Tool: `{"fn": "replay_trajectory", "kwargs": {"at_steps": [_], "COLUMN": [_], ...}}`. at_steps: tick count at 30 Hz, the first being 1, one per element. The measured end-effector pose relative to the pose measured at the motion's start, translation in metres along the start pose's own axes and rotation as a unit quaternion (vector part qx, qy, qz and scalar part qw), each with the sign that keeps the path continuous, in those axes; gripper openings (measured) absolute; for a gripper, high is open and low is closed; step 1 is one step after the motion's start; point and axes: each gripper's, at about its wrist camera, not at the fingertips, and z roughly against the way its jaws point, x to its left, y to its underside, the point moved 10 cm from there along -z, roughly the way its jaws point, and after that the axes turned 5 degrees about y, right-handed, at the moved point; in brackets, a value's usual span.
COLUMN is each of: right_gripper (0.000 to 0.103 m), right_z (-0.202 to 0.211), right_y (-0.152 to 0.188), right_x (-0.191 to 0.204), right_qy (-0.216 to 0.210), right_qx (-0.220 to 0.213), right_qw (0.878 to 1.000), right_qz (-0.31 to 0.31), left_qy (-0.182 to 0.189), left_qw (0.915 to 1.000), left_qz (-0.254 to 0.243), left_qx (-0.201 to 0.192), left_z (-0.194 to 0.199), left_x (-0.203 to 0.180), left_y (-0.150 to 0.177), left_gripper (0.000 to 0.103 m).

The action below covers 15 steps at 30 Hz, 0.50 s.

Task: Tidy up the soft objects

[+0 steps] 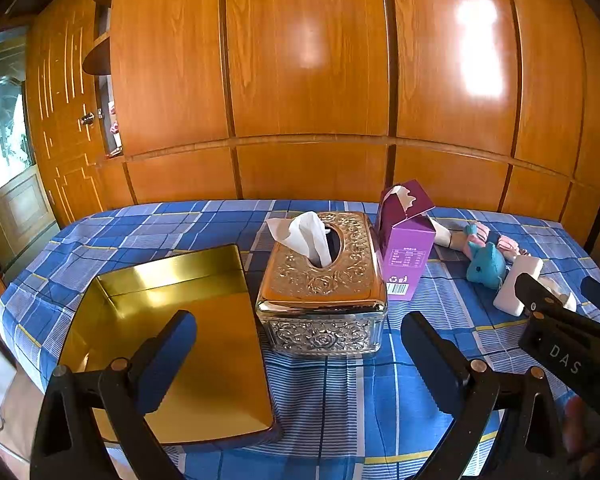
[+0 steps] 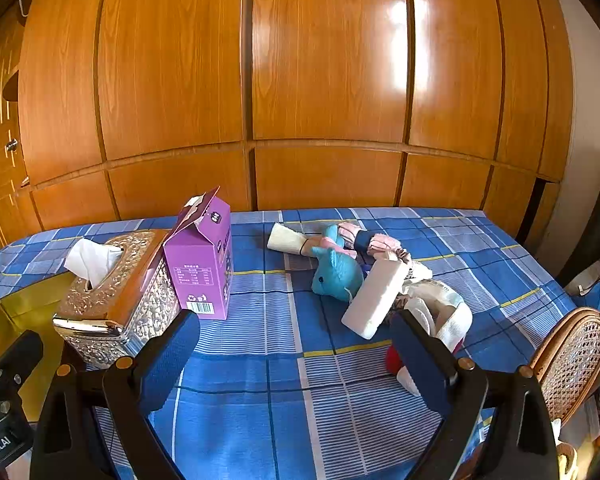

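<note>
Soft toys (image 2: 336, 276) just ahead of gaping, empty right hand-held gripper (image 2: 296, 344).

A wall of glossy orange-brown wooden panels (image 2: 324, 60) fills the far side, split by dark upright seams and one long rail across the lower part. Bright patches of light (image 1: 480, 48) shine on the right-hand panels. At far left stands a wooden door with a round metal knob (image 1: 87, 119), and beside it a window (image 1: 4, 128) lets in daylight. A table under a blue checked cloth (image 2: 320, 380) sits against the panels. Near right, a woven cane chair back (image 2: 572, 360) shows.
</note>
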Motion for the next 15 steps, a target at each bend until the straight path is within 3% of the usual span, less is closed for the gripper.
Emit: {"fn": "replay_trajectory", "kwargs": {"at_steps": [15], "right_gripper": [0.098], "right_z": [0.0008], "right_y": [-0.0001], "right_x": [-0.0004], "right_qy": [0.000], "right_qx": [-0.001], "right_qw": [1.000], "right_qz": [-0.001], "left_qy": [0.000], "left_qw": [1.0000], "left_qz": [-0.003], "left_qx": [-0.002], "left_z": [0.0029], "left_x": [-0.0029], "left_y": [-0.0005], "left_gripper": [0.103]}}
